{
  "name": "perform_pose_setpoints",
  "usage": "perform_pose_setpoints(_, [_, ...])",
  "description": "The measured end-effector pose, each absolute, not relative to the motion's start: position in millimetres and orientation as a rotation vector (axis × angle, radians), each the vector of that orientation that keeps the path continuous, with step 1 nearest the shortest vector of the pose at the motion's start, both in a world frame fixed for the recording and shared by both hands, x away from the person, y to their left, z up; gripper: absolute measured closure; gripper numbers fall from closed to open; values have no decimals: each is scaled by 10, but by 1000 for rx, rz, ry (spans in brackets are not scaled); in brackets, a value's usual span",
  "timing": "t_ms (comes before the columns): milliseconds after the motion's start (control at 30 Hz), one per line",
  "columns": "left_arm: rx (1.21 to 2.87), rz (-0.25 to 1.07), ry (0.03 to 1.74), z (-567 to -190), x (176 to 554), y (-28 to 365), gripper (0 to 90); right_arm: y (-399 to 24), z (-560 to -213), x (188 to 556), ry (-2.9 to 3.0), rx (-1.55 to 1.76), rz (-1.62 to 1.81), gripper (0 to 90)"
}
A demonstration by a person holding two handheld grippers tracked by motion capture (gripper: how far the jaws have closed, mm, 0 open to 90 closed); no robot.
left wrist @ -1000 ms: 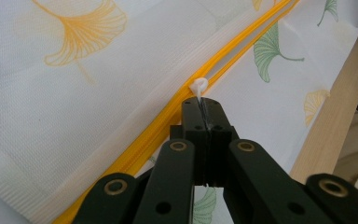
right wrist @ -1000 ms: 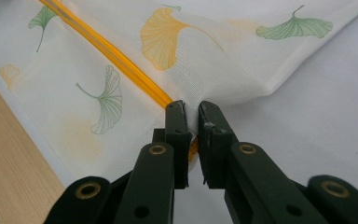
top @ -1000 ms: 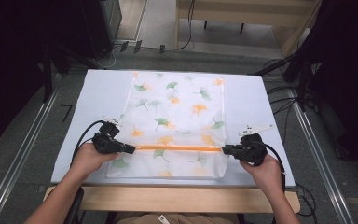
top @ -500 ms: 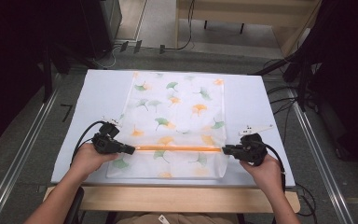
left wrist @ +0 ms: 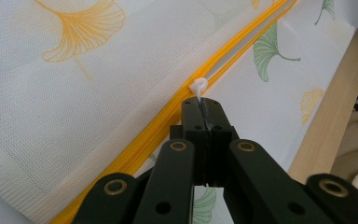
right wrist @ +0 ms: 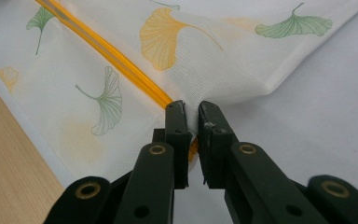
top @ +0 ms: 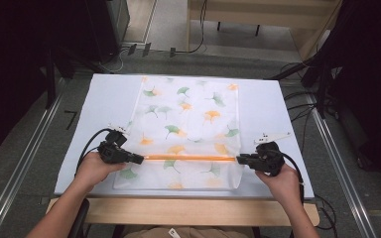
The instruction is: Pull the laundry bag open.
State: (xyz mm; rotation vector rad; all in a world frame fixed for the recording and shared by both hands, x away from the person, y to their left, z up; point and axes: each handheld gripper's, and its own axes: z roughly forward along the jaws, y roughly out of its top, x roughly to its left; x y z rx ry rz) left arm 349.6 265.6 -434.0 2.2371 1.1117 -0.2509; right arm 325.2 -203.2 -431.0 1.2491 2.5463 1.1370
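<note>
Nothing has shifted across the last second: both hands sit where they were, low in the high view, with the mesh bag (top: 186, 131) spread flat across the middle of the white table (top: 104, 99). The left gripper (top: 138, 159) stays clamped on the white zipper pull (left wrist: 198, 86) at the left end of the orange zipper (top: 188, 158). The right gripper (top: 240, 159) keeps pinching the bag's fabric at the zipper's right end, at the centre of its own view. Judging by this pause, the bag is braced and the pull has yet to travel along the zipper
</note>
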Motion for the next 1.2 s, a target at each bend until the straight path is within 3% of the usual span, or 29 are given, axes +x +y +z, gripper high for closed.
perform_pose_setpoints(1200, [2213, -249, 1166, -4352, 3458, 2922, 900, -2036, -4321, 3259, 2552, 1255, 1129, 846])
